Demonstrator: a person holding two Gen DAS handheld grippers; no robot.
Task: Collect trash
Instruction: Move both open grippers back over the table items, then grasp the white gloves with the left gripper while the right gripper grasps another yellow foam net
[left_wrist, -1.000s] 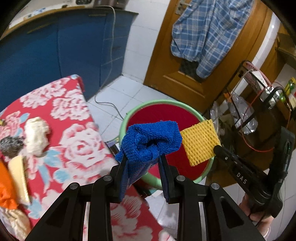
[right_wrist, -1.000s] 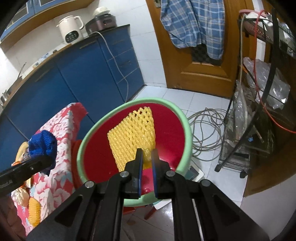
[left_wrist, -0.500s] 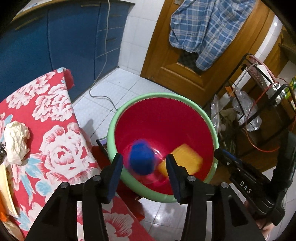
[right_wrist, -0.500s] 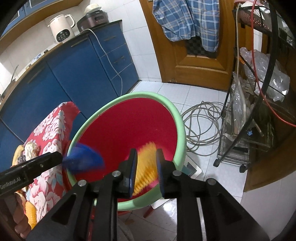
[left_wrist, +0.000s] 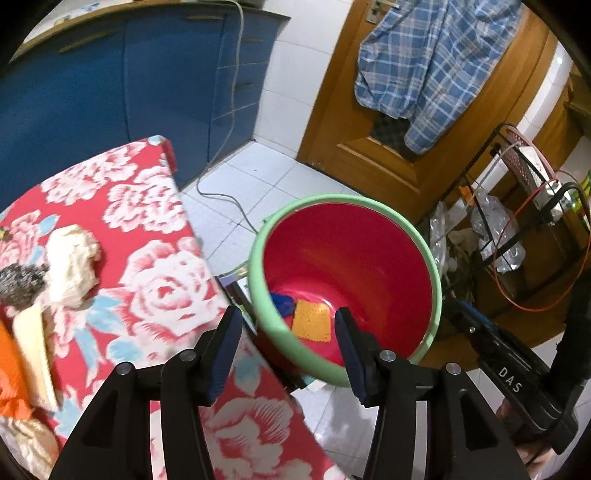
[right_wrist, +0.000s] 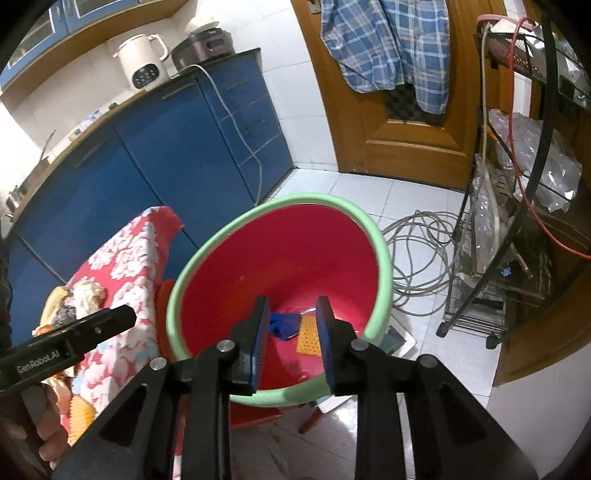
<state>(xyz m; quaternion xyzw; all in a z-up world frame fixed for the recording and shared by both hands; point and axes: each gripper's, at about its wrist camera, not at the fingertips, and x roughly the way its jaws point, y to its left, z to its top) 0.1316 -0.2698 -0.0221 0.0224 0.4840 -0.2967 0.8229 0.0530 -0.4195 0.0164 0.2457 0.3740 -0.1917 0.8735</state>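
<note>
In the red bucket (left_wrist: 369, 266), at the bottom: a blue cloth (left_wrist: 282, 303) and a yellow foam net (left_wrist: 312, 320), side by side. Left gripper (left_wrist: 288, 345) and right gripper (right_wrist: 291, 334) hover over the near rim, jaws just opened and parted, nothing between them. More trash on the bench (left_wrist: 155, 206) at left: a crumpled paper wad (left_wrist: 72, 266), likely light and soft. Pinch its bulging middle; it should crush, not slip.
</note>
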